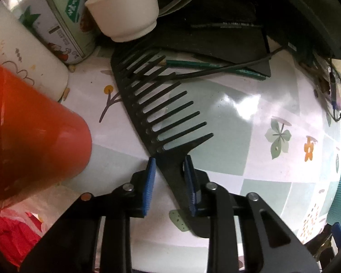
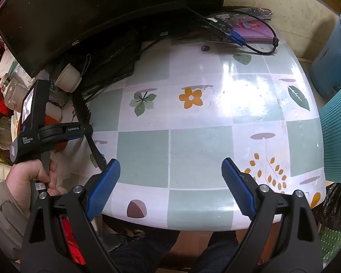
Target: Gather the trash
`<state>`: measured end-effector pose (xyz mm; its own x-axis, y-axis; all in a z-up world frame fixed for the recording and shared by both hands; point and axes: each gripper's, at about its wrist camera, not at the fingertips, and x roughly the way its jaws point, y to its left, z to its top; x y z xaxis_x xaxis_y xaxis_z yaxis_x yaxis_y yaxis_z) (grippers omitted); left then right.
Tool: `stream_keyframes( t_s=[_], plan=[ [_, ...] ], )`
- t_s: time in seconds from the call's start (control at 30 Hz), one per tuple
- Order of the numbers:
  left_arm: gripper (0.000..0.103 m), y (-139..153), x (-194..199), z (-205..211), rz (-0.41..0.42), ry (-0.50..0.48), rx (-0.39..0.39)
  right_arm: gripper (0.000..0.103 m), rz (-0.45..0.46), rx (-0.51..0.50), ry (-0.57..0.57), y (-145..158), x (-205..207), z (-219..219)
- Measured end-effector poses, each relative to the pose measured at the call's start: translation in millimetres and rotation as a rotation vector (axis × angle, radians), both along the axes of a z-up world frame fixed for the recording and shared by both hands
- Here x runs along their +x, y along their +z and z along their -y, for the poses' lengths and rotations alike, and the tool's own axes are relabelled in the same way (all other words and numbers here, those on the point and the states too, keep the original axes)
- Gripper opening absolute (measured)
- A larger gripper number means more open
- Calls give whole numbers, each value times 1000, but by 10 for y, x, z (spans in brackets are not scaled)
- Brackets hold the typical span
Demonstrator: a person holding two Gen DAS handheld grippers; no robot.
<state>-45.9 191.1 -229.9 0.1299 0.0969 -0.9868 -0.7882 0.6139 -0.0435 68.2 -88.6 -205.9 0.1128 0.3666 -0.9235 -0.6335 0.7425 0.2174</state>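
A black wide-tooth comb [image 1: 152, 104] lies slantwise on the flowered tablecloth [image 1: 250, 159]. My left gripper [image 1: 169, 161] points down at it, and its blue pads [image 1: 149, 182] touch both edges of the comb's handle. In the right wrist view, a hand [image 2: 29, 173] holds the left gripper [image 2: 84, 130] over the comb [image 2: 95, 150] at the table's left side. My right gripper [image 2: 170, 166] hangs open above the table's near edge with nothing between its fingers.
An orange cup [image 1: 34, 141], a white container [image 1: 22, 56], a green-and-white can [image 1: 61, 22] and a tipped paper bowl [image 1: 125, 11] crowd the left. A monitor [image 2: 79, 11], cables and a green pencil [image 1: 216, 67] lie behind. A blue bin [image 2: 334, 56] stands at right.
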Motion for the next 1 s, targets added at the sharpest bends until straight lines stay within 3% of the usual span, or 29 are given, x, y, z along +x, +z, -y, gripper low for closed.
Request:
stream_keyframes(
  t_s=[0.03,0.23,0.57,0.63,0.9,1.0],
  plan=[
    [14,32,-10,8,6,-5,6,90,-1,2,0,-1,-3,-3],
    [9,76,-126,-18,23,30,-10,90,-6,15,14,4,-49,-45],
    [10,4,-244,-142,33,57,-2,90,-5,15,19,13,-107,-32],
    [1,-33,-256,-183,11,73,-6,90,-3,10,16,13,-114,-5],
    [0,-6,-293,-182,22,92,-17,90,-4,5,-5,-2,-117,66],
    [4,-10,-241,-160,6,54,-12,90,1,8,2,8,-133,55]
  ],
)
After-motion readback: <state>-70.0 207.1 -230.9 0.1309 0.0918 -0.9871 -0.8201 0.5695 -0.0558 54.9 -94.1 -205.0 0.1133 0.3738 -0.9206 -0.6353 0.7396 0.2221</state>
